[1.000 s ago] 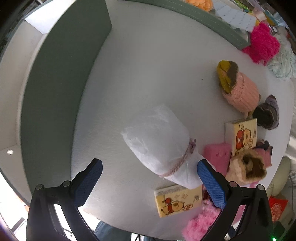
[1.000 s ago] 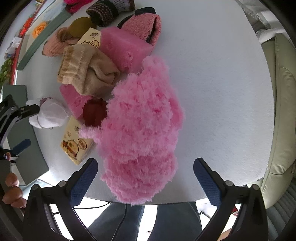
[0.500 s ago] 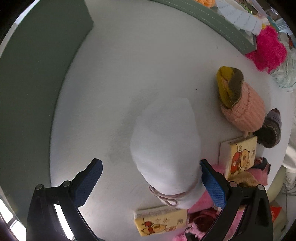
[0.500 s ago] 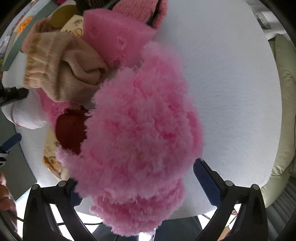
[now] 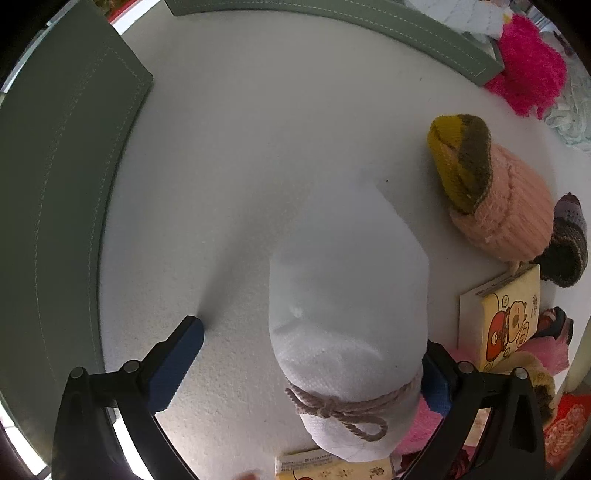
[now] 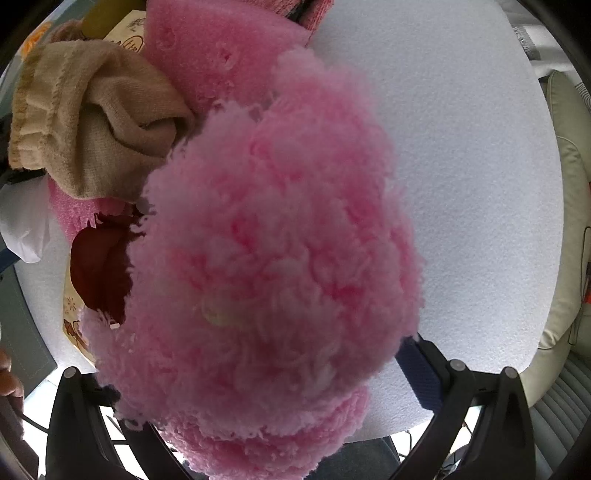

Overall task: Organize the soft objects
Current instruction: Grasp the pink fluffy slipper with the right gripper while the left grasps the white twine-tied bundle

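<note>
Centrally in the left wrist view, a white mesh pouch (image 5: pixel 347 314) tied with a beige cord (image 5: pixel 343 406) is seen lying on the white tabletop (image 5: pixel 258 147). The left claw (image 5: pixel 310 365) is spread wide around the pouch: the right pad is just beside, perhaps touching, the tied end, while the left pad stands apart from it on bare surface. To the right, a pink knitted hat (image 5: pixel 495 199) with a yellow and brown cuff lies beside a dark knitted item (image 5: pixel 567 243), and a yellow tissue pack (image 5: pixel 506 317) printed with a cartoon bear is near them; its small writing cannot be read. A magenta fluffy item (image 5: pixel 524 70) lies at the upper right, by a grey-green mat (image 5: pixel 369 33); a second grey-green mat (image 5: pixel 62 184) covers the left side.

In the right wrist view, a pink fluffy slipper (image 6: pixel 273 280) fills the middle, between the fingers of the right claw (image 6: pixel 258 373). The right pad touches the fluff; the left pad is hidden behind it, so whether the slipper is gripped cannot be told. Behind it lie a tan sock (image 6: pixel 92 129), a pink sponge (image 6: pixel 221 55) and a dark red item (image 6: pixel 99 266).
</note>
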The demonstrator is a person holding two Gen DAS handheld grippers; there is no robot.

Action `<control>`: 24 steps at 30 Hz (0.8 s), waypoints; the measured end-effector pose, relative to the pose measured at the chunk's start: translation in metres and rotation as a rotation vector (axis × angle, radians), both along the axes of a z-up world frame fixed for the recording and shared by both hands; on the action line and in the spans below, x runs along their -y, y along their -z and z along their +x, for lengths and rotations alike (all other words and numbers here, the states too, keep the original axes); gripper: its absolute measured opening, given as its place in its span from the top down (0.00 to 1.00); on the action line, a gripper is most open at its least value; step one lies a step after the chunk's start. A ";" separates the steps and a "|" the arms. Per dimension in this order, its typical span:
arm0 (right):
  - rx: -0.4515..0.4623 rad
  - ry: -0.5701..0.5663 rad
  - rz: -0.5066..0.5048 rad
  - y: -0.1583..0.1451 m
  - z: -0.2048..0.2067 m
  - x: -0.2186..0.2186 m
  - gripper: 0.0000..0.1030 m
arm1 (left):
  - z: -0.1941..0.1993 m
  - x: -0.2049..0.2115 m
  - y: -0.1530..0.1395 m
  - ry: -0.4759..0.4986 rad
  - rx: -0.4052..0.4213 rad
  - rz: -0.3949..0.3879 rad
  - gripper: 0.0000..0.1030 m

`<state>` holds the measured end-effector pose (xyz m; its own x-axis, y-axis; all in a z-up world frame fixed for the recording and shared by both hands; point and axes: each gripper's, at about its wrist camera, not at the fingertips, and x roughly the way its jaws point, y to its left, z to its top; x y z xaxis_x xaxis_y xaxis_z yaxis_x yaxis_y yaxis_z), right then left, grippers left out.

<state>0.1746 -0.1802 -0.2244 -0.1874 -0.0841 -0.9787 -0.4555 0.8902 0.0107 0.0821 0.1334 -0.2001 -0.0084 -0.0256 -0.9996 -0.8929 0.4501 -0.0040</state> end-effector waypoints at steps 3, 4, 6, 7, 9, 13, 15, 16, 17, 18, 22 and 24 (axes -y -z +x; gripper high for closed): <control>-0.007 0.000 -0.007 -0.002 -0.003 -0.005 0.00 | 0.000 0.002 0.000 0.004 -0.007 -0.013 0.00; -0.013 0.002 -0.011 -0.002 -0.001 -0.013 0.00 | -0.003 0.007 -0.003 0.013 -0.016 -0.030 0.00; -0.034 -0.002 -0.021 -0.001 0.001 -0.017 0.00 | 0.007 0.002 0.001 0.034 -0.036 -0.055 0.00; -0.049 -0.011 -0.027 0.001 0.002 -0.018 0.00 | 0.007 0.001 0.001 0.043 -0.041 -0.056 0.01; -0.069 -0.027 -0.036 0.001 0.007 -0.020 0.00 | 0.016 0.000 -0.005 0.069 -0.030 -0.053 0.12; -0.050 -0.032 -0.024 -0.005 0.006 -0.019 0.14 | 0.015 0.006 -0.016 0.147 -0.016 -0.036 0.52; -0.034 -0.040 -0.003 -0.013 0.006 -0.019 0.42 | 0.015 0.008 -0.018 0.167 -0.010 -0.042 0.52; -0.027 -0.046 0.007 -0.017 0.006 -0.019 0.48 | 0.012 0.009 -0.022 0.183 -0.006 -0.036 0.52; -0.024 -0.049 0.016 -0.020 0.006 -0.018 0.48 | 0.011 0.010 -0.024 0.195 -0.004 -0.029 0.52; -0.025 -0.048 0.023 -0.022 0.006 -0.017 0.49 | 0.010 0.012 -0.028 0.219 0.000 -0.016 0.52; 0.003 -0.077 0.034 -0.037 0.005 -0.014 0.50 | 0.015 0.031 -0.042 0.318 0.006 0.024 0.52; 0.011 -0.084 0.039 -0.043 -0.001 -0.013 0.50 | 0.010 0.039 -0.051 0.353 0.023 0.027 0.52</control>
